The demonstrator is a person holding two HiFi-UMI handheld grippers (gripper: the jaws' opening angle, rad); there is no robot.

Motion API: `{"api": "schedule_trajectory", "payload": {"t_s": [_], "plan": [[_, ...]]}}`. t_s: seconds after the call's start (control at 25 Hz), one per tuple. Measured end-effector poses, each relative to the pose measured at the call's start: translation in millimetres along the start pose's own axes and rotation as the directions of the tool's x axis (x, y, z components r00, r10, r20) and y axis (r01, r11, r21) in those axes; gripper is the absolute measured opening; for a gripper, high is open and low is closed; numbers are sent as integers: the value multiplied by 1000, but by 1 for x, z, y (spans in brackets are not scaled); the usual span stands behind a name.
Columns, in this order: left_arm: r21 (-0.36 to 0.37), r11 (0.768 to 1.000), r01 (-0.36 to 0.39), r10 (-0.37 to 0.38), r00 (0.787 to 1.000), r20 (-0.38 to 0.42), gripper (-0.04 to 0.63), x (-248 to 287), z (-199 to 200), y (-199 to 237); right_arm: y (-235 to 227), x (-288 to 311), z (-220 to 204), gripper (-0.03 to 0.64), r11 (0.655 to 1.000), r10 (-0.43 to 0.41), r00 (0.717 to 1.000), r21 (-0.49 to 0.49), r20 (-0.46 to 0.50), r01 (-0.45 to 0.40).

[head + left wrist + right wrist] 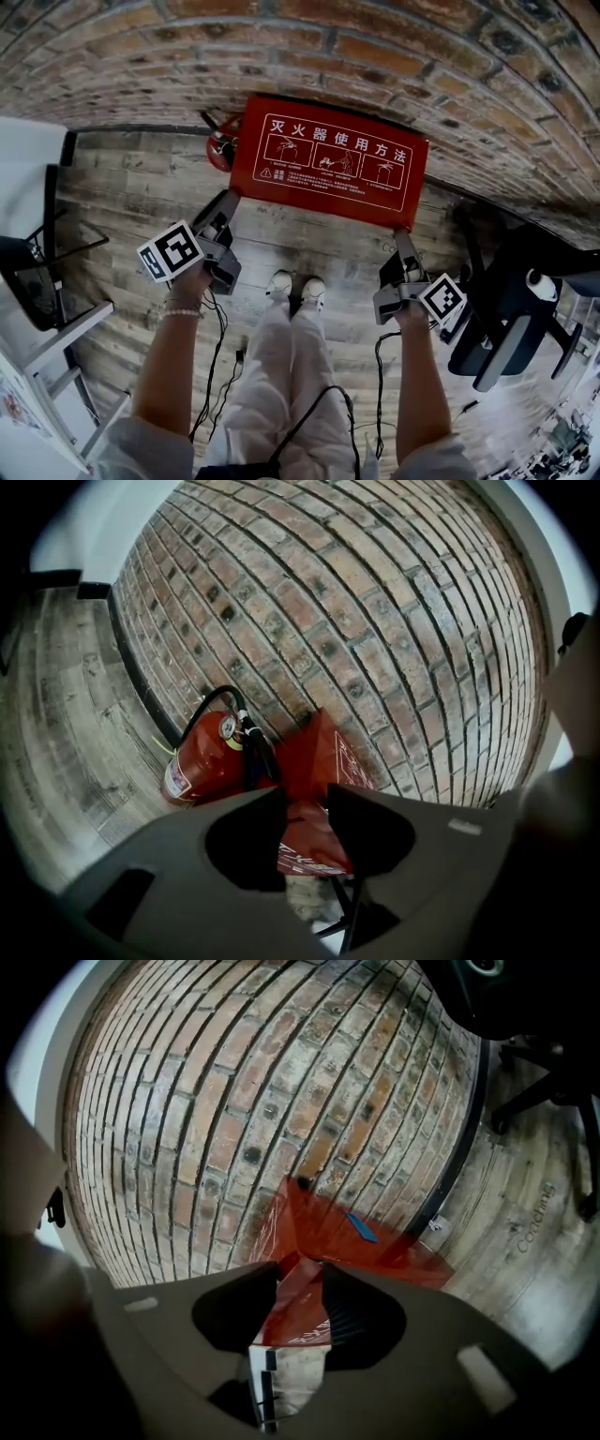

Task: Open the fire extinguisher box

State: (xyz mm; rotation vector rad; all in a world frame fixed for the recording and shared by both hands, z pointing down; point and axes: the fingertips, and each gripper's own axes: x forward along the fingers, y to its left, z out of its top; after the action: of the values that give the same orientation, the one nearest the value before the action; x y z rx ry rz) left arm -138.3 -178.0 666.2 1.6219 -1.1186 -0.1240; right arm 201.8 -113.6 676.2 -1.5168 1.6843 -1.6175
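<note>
The red fire extinguisher box stands against the brick wall, and its lid (328, 159), printed with white instructions, is tilted up toward me. My left gripper (232, 195) is shut on the lid's near left corner. In the left gripper view the red lid edge (314, 841) fills the gap between the left gripper's (305, 808) jaws. My right gripper (401, 232) grips the near right corner, and the lid (305, 1288) sits pinched between the right gripper's (300, 1283) jaws. A red extinguisher (221, 145) (202, 759) lies beside the box on the left.
Behind the box rises the brick wall (375, 47). A black office chair (511, 300) stands at the right, and a white desk (56, 347) with a black chair (28, 272) at the left. The person's shoes (295, 286) rest on the wooden floor just before the box.
</note>
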Motion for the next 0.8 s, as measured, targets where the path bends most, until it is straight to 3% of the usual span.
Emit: {"api": "schedule_trajectory", "payload": {"t_s": [0.8], "plan": [[37,999,0,0,1000,8,136,-14,3,-15,14,-12,3,152,998,-23,1000,-60,9,23]]}}
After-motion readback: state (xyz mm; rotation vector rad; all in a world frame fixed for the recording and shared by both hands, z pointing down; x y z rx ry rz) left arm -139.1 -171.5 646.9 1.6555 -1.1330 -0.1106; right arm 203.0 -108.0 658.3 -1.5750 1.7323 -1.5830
